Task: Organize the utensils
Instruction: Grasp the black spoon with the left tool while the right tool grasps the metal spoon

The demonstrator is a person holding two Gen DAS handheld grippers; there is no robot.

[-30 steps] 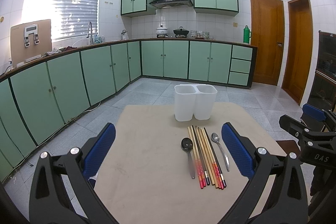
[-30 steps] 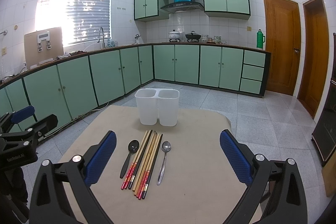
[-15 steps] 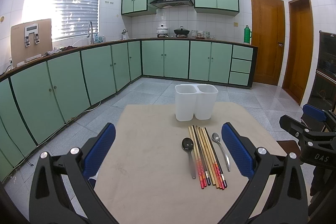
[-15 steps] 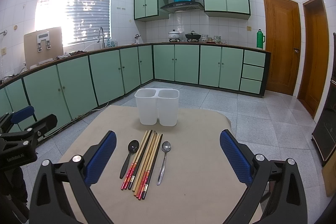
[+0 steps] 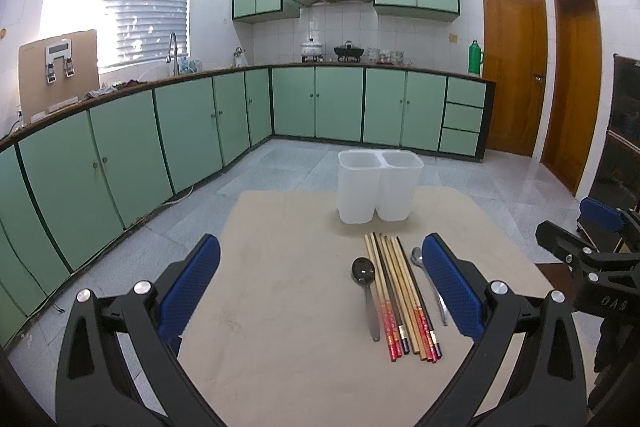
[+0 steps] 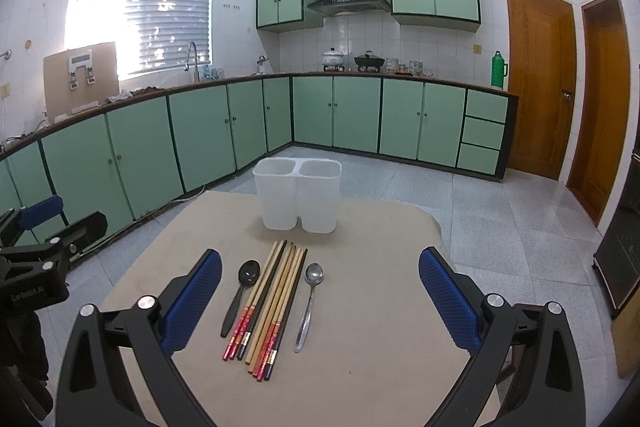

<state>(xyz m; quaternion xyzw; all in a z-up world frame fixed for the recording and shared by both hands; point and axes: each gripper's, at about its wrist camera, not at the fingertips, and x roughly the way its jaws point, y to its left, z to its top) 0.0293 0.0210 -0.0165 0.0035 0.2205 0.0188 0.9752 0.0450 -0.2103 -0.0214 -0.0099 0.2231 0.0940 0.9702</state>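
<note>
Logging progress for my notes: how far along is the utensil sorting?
Nothing done: the white two-compartment holder looks empty. Nothing in hand: left tool and right tool are open above the table. Left: black spoon, chopsticks, metal spoon.

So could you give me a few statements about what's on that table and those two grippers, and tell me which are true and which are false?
1. The white two-compartment holder already has chopsticks standing in it. False: both compartments look empty.
2. The chopsticks lie in a bundle between a black spoon and a silver spoon. True.
3. The right gripper is clamped on the silver spoon. False: it is open and holds nothing.
4. The left gripper is open and holds nothing. True.
5. The holder stands at the far side of the table, beyond the utensils. True.
</note>
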